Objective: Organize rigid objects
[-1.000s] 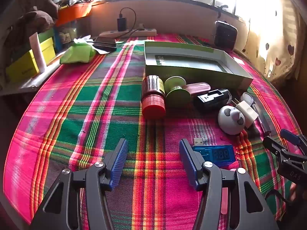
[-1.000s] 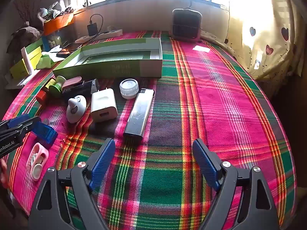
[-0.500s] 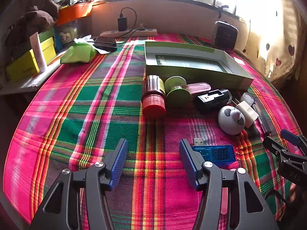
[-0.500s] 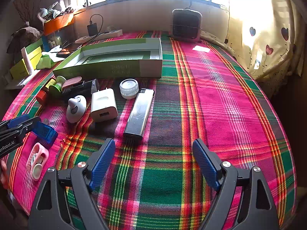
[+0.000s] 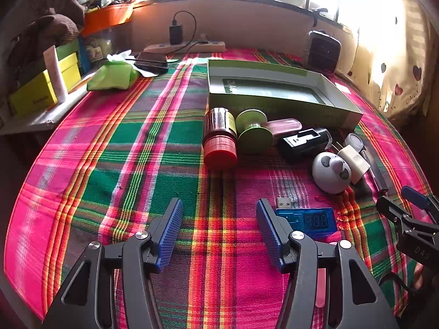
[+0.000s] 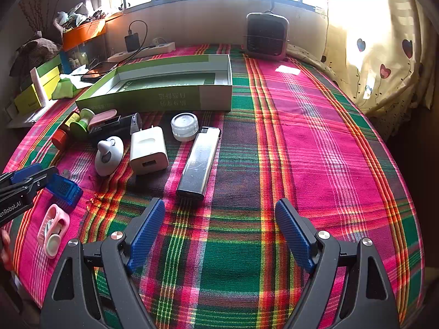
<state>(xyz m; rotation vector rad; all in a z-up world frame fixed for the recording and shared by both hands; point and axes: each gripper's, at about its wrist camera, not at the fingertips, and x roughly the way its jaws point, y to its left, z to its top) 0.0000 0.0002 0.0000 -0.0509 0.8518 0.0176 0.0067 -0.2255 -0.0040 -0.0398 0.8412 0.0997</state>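
1. One open green box is sitting on the plaid cloth; it is serving as the landmark here, and nothing can be seen lying inside it.
2. Along the box's near wall, ten small rigid things are lying in a loose cluster: one red-capped bottle, one green spool, one pink case, one black holder, one clear round jar, one white charger, one silver lighter, one white panda-faced gadget, one blue USB meter and one pink floss holder.
3. The bottle, spool, pink case and black holder are lying just beside the box; the meter and the floss holder are lying farthest from it, toward the near edge.
4. Behind the box, one small fan is standing by the wall under a bright window, and one power strip is lying to the box's far left. Heart-printed curtains are hanging on the box's right.
5. The left gripper is hovering low over the cloth well in front of the box, its fingers spread wide and holding nothing, with the meter just beside its right finger.
6. The right gripper is hovering in front of the box too, spread wide and gripping nothing, near the lighter's near end.
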